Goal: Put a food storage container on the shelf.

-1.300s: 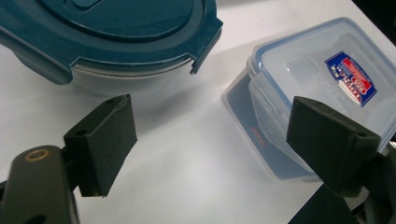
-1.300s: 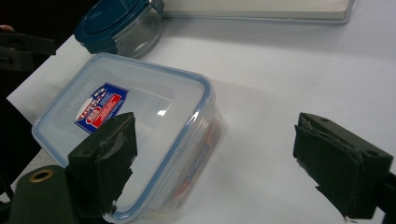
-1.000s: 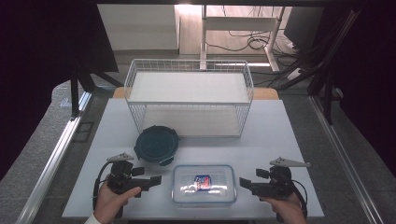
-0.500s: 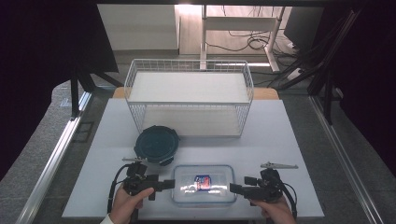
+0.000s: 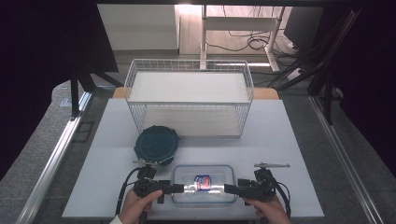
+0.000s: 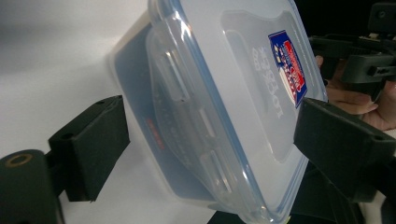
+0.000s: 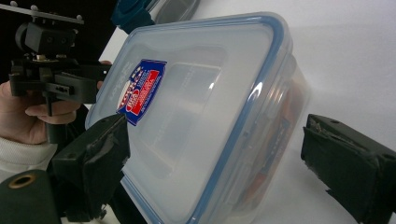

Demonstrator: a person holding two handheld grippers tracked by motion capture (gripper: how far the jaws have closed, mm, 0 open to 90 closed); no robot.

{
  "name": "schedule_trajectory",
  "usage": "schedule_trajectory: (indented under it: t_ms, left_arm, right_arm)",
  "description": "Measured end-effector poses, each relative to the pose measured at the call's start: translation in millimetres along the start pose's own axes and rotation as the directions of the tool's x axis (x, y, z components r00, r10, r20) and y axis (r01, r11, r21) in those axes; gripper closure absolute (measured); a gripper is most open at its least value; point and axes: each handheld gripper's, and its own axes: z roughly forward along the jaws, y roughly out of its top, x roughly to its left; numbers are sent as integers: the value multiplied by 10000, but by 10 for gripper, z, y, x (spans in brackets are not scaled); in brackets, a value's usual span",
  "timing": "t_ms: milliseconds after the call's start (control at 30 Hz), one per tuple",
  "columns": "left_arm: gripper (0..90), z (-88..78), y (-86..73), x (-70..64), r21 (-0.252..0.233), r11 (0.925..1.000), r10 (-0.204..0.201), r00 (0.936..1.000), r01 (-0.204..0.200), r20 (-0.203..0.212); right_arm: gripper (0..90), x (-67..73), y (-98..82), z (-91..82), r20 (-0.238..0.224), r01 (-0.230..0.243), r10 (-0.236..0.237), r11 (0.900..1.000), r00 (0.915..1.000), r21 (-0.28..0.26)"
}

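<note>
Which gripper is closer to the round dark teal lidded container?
Left. The left gripper sits just below the round dark teal lidded container, at the left end of the clear rectangular plastic box. The right gripper is at the box's far end.

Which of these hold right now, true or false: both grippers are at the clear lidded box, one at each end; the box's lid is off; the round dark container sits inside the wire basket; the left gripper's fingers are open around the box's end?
1. Both grippers are at the clear box, one at each end. True: the left gripper is at its left end, the right gripper at its right.
2. The box's lid is off. False: the blue-rimmed lid is on.
3. The round dark container sits inside the wire basket. False: it stands on the table in front of the basket.
4. The left gripper's fingers are open around the box's end. True.
</note>
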Motion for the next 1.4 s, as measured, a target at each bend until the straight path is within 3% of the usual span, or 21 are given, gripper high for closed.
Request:
schedule_trajectory:
  t_ms: [233,567,967,1400]
  left_arm:
    - [160,16,-30,14,63,9994,-345,9986,343,405]
    - [215,26,-49,11,116,9987,-509,9980,505,388]
    - [279,-4,-40,31,56,9975,-711,9966,709,427]
    - [318,-27,-38,26,-66,9977,-670,9971,673,373]
  right_arm:
    - [85,-8,-5,10,-23,-28,28,9999,10000,97]
    - [100,-29,-8,17,7,-145,145,9997,9999,183]
    - [151,-43,-8,82,-350,-502,520,9975,9980,501]
    - [310,-55,-22,57,-208,-844,860,9940,9961,691]
